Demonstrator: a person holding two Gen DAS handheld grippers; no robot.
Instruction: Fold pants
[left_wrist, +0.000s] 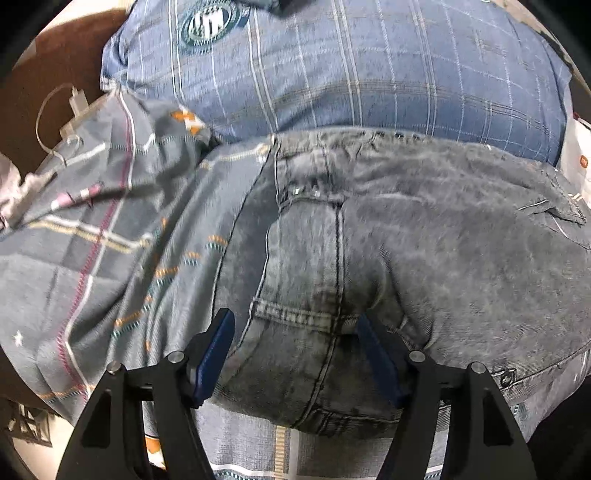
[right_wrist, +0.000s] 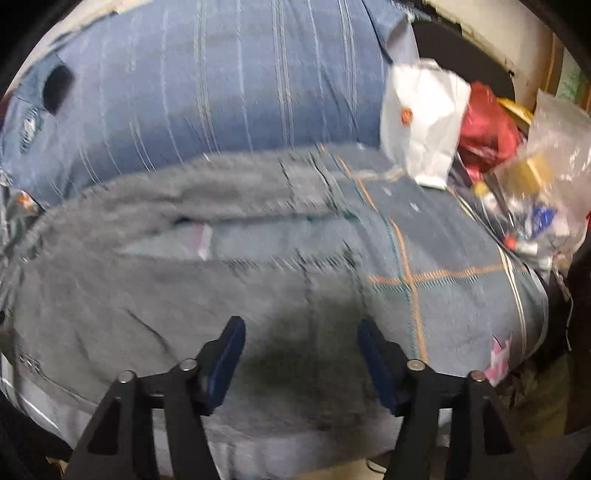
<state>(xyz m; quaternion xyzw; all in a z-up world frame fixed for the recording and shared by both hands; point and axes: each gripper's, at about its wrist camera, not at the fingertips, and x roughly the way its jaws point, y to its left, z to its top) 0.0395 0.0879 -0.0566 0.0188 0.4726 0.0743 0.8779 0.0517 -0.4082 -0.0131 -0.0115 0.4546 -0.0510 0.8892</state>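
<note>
Faded grey jeans (left_wrist: 424, 236), blue plaid pillow (left_wrist: 332, 66), grey checked sheet (left_wrist: 92, 221).

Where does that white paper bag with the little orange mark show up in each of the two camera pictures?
Left wrist view: the white paper bag shows only as a sliver at the far right edge, past the grey jeans.
Right wrist view: the white paper bag stands upper right, in full, beside a red bag.
Shared landmark: the blue plaid pillow, across the top of both pictures, to the left of the bag.
</note>
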